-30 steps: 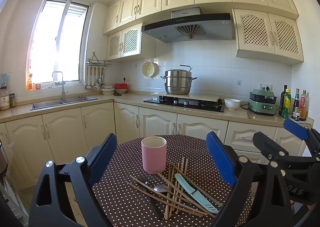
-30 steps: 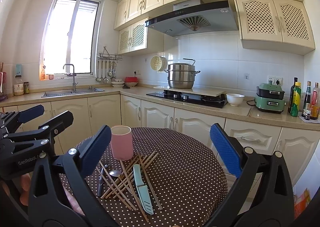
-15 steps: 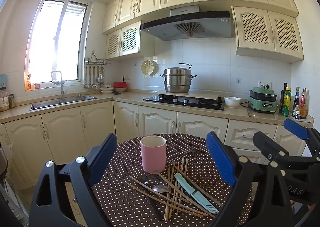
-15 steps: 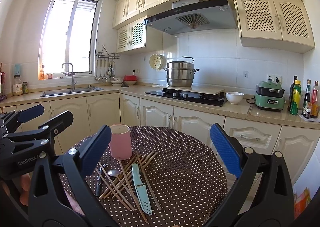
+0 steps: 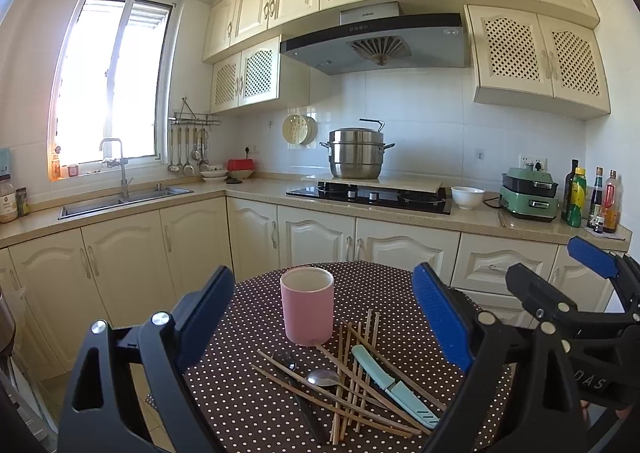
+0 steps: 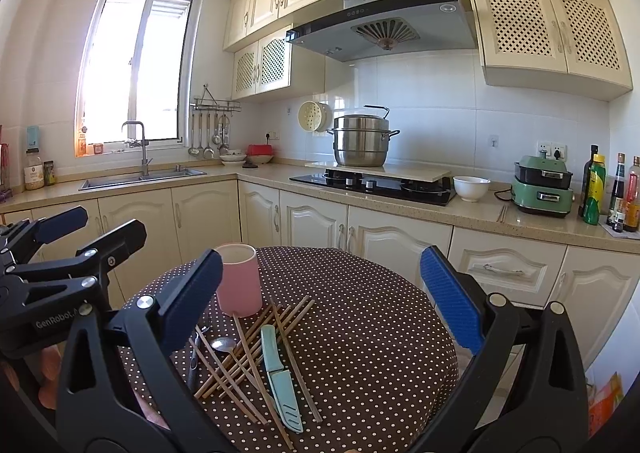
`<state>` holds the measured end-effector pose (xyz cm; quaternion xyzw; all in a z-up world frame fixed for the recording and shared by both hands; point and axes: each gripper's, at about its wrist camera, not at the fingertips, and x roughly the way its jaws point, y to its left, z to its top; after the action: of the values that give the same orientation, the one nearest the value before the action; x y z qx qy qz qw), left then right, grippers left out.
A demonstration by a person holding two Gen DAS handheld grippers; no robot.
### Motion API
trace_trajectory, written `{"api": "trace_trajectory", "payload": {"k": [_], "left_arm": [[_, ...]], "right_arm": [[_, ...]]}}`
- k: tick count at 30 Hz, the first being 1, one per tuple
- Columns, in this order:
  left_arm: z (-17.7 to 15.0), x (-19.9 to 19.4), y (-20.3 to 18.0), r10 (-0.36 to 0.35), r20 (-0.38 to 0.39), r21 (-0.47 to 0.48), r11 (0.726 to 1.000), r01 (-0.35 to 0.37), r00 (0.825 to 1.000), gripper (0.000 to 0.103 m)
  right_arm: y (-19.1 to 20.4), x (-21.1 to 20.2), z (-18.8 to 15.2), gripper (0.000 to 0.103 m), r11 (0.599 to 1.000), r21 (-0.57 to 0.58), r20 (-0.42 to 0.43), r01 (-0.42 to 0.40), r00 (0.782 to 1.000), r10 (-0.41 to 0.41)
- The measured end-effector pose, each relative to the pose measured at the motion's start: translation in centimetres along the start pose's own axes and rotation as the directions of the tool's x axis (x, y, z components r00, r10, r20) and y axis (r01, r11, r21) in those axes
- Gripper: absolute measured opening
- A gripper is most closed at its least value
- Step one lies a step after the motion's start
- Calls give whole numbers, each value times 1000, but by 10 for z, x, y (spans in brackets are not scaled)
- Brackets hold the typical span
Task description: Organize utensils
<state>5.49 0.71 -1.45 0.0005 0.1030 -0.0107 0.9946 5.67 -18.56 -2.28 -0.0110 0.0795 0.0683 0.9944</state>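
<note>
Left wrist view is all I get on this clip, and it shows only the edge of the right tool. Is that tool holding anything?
Observer: No. The right wrist view shows the right tool wide open, with nothing between its fingers.
Operator: What carries the other one?
Observer: In that view a hand shows just under the left tool, which is also open.
Operator: Anything low down on the far right that I'm missing?
Observer: Yes, a colourful packet sits at the lower right edge. It is too cropped to identify.
</note>
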Motion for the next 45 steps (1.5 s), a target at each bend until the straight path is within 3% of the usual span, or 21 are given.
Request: {"api": "trace_trajectory", "payload": {"k": [36, 41, 45], "left_arm": [[-3, 28, -1, 14, -48, 9, 1000, -14, 999, 89], [-8, 40, 2, 12, -92, 2, 1000, -11, 996, 89], [-18, 62, 12, -28, -204, -49, 999, 18, 979, 89]], "right_arm": [[-3, 28, -8, 97, 1000, 15, -55, -2, 998, 3], [-3, 40, -13, 97, 1000, 19, -89, -16, 996, 18], [-3, 58, -22, 97, 999, 24, -149, -43, 988, 46]]}}
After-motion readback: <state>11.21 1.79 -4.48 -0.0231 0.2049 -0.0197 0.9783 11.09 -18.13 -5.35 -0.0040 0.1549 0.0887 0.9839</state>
